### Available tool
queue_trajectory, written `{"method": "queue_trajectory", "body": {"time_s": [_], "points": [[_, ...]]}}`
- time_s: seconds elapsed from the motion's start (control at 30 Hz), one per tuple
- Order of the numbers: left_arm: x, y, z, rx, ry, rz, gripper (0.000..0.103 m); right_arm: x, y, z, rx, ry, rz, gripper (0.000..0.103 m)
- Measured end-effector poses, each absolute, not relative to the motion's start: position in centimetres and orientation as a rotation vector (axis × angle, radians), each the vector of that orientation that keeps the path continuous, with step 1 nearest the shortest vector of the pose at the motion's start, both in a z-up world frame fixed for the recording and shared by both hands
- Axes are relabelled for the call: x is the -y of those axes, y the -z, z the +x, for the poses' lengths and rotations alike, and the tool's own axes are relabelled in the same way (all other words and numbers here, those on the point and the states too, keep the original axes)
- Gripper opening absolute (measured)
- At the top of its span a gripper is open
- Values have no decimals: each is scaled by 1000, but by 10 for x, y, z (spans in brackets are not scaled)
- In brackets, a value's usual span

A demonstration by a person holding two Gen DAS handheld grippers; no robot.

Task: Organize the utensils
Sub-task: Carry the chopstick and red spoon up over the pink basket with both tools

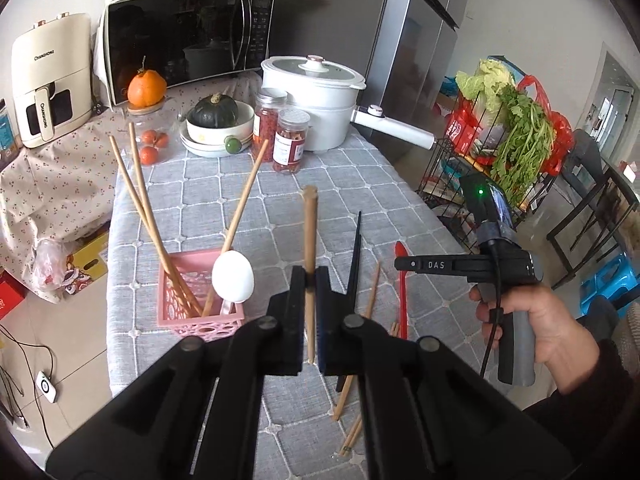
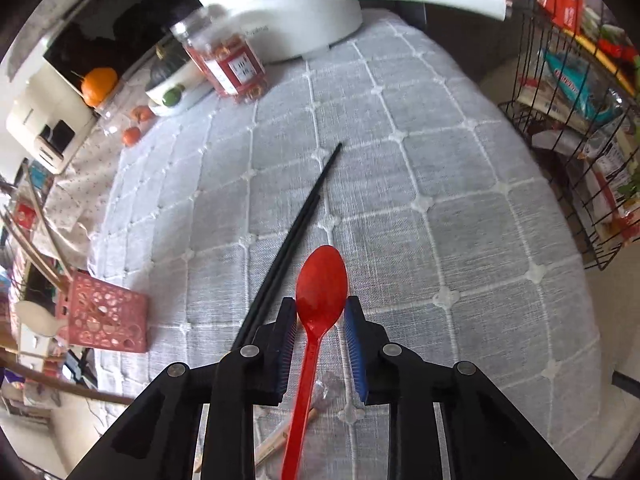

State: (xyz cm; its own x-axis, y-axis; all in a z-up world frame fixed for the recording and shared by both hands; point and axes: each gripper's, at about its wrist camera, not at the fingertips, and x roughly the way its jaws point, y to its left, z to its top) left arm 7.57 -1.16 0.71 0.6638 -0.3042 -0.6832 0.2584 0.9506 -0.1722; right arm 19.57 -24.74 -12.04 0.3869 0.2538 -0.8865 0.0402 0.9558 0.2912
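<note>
Clamped upright between the left gripper's [image 1: 310,316] pads: one wooden chopstick [image 1: 309,264], long axis near vertical, thick end up, lifted above the grey cloth [image 1: 224,200]. Just left, pink basket [image 1: 188,304], already holding three wooden chopsticks [image 1: 148,216] and a white spoon [image 1: 233,276]. Judged mid-carry; next, swing left over the basket, tip down, release. Right gripper [image 2: 320,340] spread apart, straddling a red spoon [image 2: 320,292] flat on the cloth, bowl pointing away, handle toward the camera; not yet gripped. Black chopsticks [image 2: 296,220] alongside, running diagonally away. More wooden chopsticks [image 1: 352,388] loose on the cloth.
</note>
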Motion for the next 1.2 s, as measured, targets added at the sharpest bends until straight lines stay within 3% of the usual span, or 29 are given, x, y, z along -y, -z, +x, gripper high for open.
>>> {"method": "queue_trajectory", "body": {"time_s": [0.73,0.93,1.2], "points": [[-53,-106,31,-356,171,-134,5,208,-49,127,-559,-273,267,24],[-69,-93,45,-388,86,-111,5,181,-71,117,-420,-302,303,24],[-77,-35,83,-597,83,-116,5,133,-74,119,-317,-365,328,24]]}}
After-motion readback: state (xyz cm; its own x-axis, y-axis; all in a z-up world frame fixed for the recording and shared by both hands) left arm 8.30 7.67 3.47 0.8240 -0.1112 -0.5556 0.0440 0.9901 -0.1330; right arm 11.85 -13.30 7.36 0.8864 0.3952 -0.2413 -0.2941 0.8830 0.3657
